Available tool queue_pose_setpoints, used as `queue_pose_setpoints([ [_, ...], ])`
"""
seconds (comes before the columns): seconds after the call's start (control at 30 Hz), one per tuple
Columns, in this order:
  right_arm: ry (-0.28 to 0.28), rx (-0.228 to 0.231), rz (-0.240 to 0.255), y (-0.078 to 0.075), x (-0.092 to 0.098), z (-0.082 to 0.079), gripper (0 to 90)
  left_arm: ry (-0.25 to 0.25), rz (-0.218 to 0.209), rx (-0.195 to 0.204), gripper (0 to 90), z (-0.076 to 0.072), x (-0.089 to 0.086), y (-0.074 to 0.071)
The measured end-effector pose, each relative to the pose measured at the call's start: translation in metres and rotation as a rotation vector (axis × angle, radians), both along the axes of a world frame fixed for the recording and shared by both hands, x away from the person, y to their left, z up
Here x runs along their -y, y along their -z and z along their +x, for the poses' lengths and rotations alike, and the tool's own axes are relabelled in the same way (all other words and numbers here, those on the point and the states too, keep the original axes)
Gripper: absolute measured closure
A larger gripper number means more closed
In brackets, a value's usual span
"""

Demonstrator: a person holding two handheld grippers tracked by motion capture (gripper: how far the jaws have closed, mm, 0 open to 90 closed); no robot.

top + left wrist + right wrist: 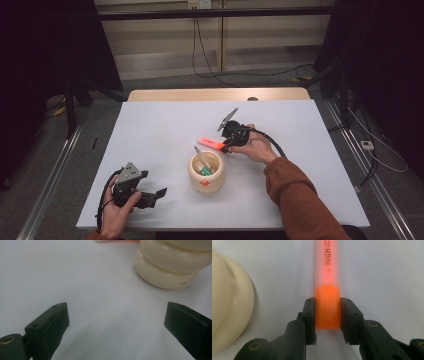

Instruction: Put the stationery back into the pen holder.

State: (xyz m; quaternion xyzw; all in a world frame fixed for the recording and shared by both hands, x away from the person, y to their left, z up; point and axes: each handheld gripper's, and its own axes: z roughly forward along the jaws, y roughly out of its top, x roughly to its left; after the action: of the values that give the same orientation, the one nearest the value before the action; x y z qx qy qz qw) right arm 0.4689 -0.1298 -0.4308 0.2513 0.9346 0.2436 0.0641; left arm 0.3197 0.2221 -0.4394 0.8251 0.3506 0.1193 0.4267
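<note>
An orange highlighter [211, 144] lies flat on the white table [160, 125], just beyond a cream ribbed pen holder [197, 181]. My right gripper [226, 147] reaches it from the right. In the right gripper view both pads press on the sides of the highlighter's [327, 277] orange cap, so the right gripper [327, 317] is shut on it, with the holder [229, 302] close on the left. My left gripper [156, 196] rests near the table's front left, pointing at the holder [170, 267]. Its jaws stand wide apart with nothing between them, as the left gripper [116, 320] view shows.
The holder contains a beige pen [201, 159] leaning out to the left and a green item [206, 171]. Cables run across the floor beyond the table's far edge. Black frames stand on both sides.
</note>
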Motion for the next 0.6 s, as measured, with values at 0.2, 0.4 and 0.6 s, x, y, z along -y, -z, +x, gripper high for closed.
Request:
queue_pose_setpoints([
  [0.2, 0.028, 0.006, 0.036, -0.009, 0.01, -0.004, 68.2, 0.008, -0.005, 0.003, 5.5, 0.0, 0.001, 0.0],
  [0.4, 0.045, 0.028, 0.094, -0.02, 0.025, -0.015, 68.1, 0.006, -0.007, 0.006, 5.5, -0.001, 0.0, -0.001],
  [0.6, 0.069, 0.018, 0.107, -0.021, 0.041, -0.023, 68.1, 0.01, -0.004, 0.013, 5.5, -0.001, 0.001, -0.002],
])
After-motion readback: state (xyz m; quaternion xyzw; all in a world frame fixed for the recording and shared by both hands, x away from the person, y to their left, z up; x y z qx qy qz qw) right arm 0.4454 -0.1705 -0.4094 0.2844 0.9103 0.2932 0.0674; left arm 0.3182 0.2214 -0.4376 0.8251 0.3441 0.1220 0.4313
